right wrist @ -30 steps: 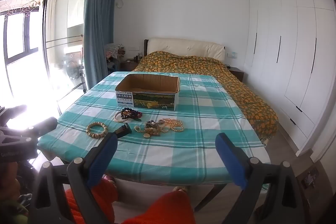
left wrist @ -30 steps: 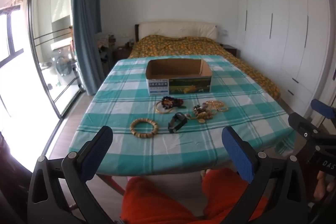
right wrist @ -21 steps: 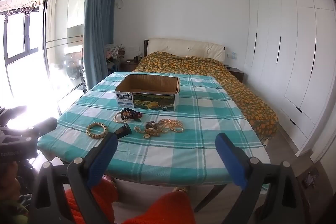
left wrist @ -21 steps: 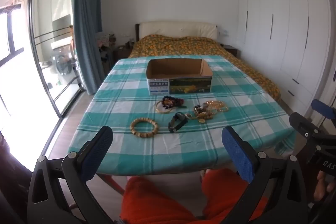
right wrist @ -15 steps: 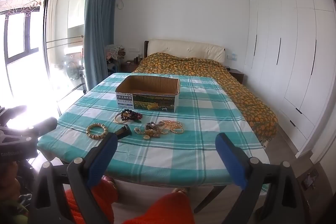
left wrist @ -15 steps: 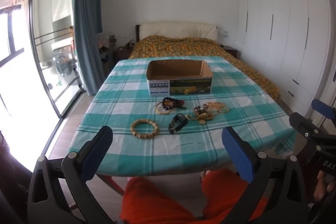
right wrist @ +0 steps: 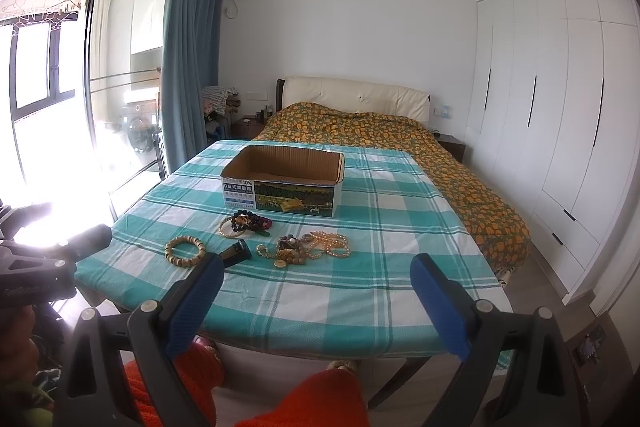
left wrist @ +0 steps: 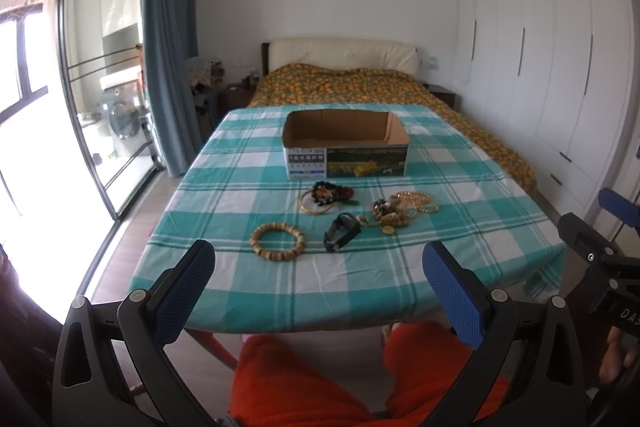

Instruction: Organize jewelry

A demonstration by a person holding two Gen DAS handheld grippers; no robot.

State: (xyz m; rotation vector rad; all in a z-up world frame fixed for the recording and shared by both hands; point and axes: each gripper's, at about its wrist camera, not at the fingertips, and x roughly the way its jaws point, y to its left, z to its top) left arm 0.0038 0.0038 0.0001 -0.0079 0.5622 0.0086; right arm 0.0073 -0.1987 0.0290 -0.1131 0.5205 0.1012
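Observation:
Jewelry lies on a teal checked tablecloth (left wrist: 248, 187): a wooden bead bracelet (left wrist: 277, 235) (right wrist: 185, 251), a black watch (left wrist: 341, 226) (right wrist: 236, 252), a dark bead bracelet on a gold bangle (left wrist: 326, 195) (right wrist: 244, 223), and a tangle of gold and pearl pieces (left wrist: 402, 209) (right wrist: 310, 246). An open cardboard box (left wrist: 345, 143) (right wrist: 283, 185) stands behind them. My left gripper (left wrist: 318, 277) and right gripper (right wrist: 316, 287) both hang open before the table's near edge, holding nothing.
A bed with an orange-flowered cover (left wrist: 360, 83) lies beyond the table. White wardrobes (right wrist: 560, 107) line the right wall. Glass balcony doors and a blue curtain (left wrist: 168, 47) stand at left. The person's orange-clad knees (left wrist: 320, 379) sit under the grippers.
Both views have crept slightly backward and up from the table; the jewelry and box stay put and both grippers remain open.

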